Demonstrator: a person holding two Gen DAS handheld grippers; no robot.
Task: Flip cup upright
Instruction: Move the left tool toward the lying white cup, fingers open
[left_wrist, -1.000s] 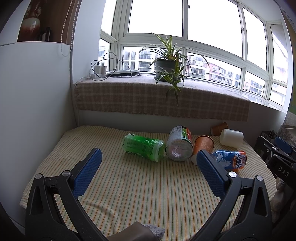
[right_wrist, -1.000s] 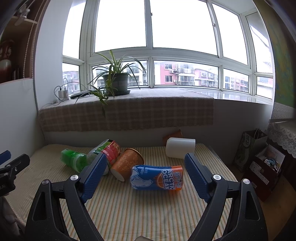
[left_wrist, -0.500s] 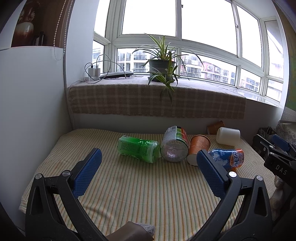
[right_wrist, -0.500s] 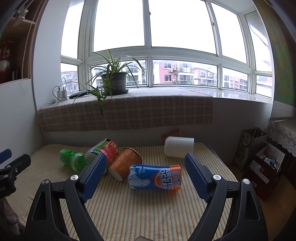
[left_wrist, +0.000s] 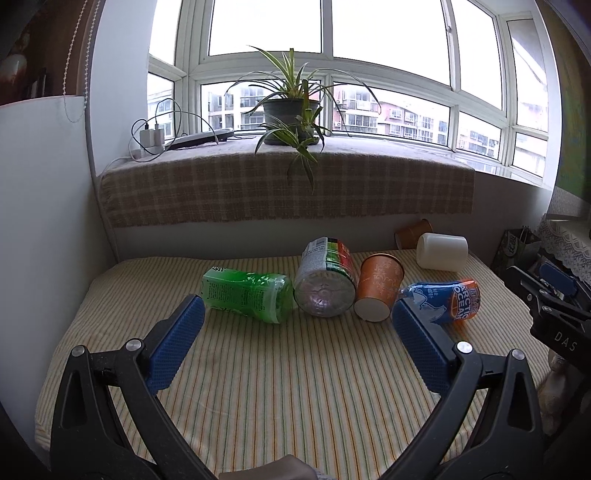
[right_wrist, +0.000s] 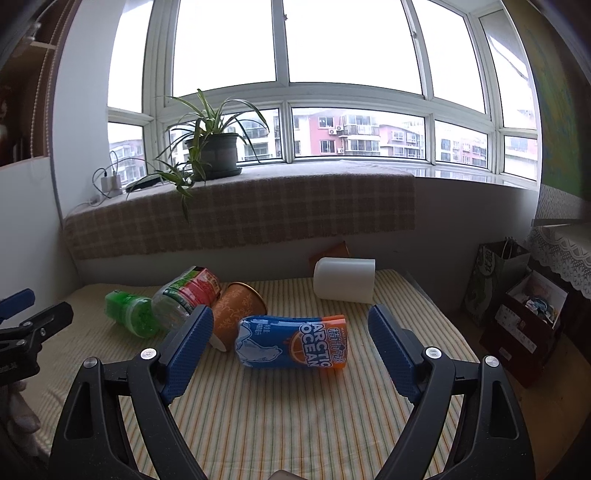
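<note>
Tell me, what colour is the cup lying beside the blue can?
Orange with a pale leafy print; the left wrist view shows the orange cup best.

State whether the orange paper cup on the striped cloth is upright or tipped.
Tipped. The orange paper cup lies on its side on the striped cloth, white base facing the left wrist camera.
</note>
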